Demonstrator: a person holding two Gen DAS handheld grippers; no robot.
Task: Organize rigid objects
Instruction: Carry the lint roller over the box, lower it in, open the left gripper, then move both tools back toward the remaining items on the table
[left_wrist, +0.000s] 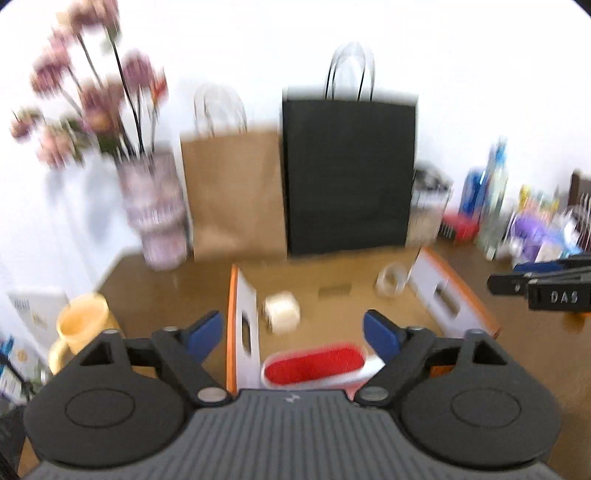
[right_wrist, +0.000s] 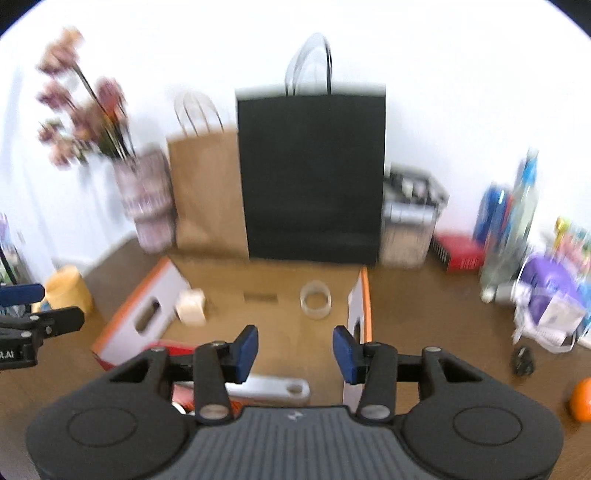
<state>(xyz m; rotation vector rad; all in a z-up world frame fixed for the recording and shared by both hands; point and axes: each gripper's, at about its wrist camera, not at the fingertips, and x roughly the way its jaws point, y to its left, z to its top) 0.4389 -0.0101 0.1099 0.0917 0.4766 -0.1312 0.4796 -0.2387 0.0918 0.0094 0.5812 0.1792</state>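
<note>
Both my grippers, left (left_wrist: 291, 334) and right (right_wrist: 295, 349), are released, nothing between the jaws. Red brush (left_wrist: 314, 363) lies in the near end of the box (left_wrist: 232, 325), tape rolls (left_wrist: 282, 312) farther in. Risk: heavy blur, so a hasty next reach could clip the box wall.

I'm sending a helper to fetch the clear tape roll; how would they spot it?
Find the tall black paper bag against the wall. Before it lies an open cardboard box with orange-edged flaps. The clear tape roll sits inside near the right flap, see-through and hollow, unlike the opaque cream roll opposite.
</note>
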